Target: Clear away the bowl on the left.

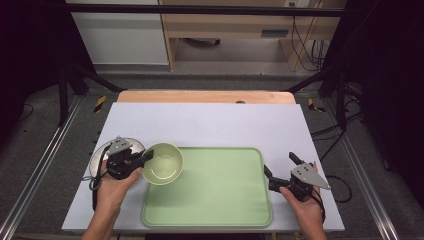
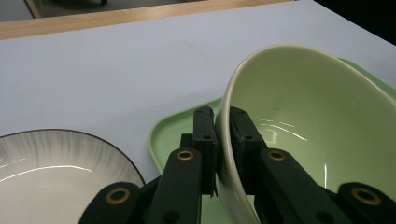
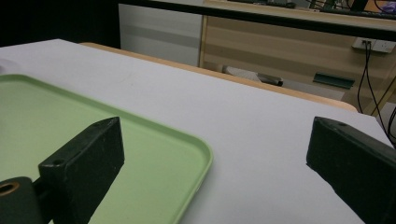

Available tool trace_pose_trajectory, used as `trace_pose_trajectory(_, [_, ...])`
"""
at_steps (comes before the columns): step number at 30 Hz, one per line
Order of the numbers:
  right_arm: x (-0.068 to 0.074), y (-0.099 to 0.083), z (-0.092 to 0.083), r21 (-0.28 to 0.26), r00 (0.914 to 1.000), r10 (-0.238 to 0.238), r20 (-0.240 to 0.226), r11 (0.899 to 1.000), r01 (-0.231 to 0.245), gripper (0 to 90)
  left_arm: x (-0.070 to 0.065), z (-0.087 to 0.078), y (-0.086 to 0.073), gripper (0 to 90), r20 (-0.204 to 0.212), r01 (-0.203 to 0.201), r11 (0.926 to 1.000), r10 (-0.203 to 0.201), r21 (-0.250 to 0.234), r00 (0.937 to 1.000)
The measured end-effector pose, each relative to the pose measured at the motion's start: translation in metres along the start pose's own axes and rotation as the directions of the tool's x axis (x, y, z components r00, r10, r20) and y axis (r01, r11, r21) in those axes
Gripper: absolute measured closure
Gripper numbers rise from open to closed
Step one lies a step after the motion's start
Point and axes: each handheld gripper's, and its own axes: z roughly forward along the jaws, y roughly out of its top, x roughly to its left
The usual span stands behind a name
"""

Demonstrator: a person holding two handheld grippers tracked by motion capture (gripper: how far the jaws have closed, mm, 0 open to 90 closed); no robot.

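Item: green bowl (image 1: 163,163), rim pinched in L tongs (image 1: 148,155), tilted over tray's (image 1: 220,200) L edge; plate (image 2: 56,163) behind. R tongs (image 1: 279,167) open, empty, far side.

The green bowl (image 2: 317,121) is glossy glazed ceramic, as is the streaked plate (image 2: 60,163). The tray (image 1: 220,190) looks like smooth matt plastic. The desk (image 1: 210,122) has a matt pale top with a wood edge.
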Motion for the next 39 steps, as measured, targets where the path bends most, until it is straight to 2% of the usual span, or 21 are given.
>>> trace_pose_trajectory(11, [0.0,0.0,0.0,0.001,1.0,0.0,-0.002,1.0,0.0,4.5,-0.011,0.009,-0.003,82.6,0.023,-0.019,0.9996,0.018,0.02,0.9996])
trace_pose_trajectory(29, [0.0,0.0,0.0,0.002,1.0,0.0,-0.002,1.0,0.0,4.5,-0.018,0.014,-0.005,82.5,0.051,-0.023,0.9992,0.022,0.031,0.9985])
trace_pose_trajectory(39, [0.0,0.0,0.0,0.002,1.0,-0.001,-0.001,1.0,0.001,4.5,-0.03,0.023,-0.007,82.5,0.097,-0.03,0.9983,0.026,0.05,0.995])
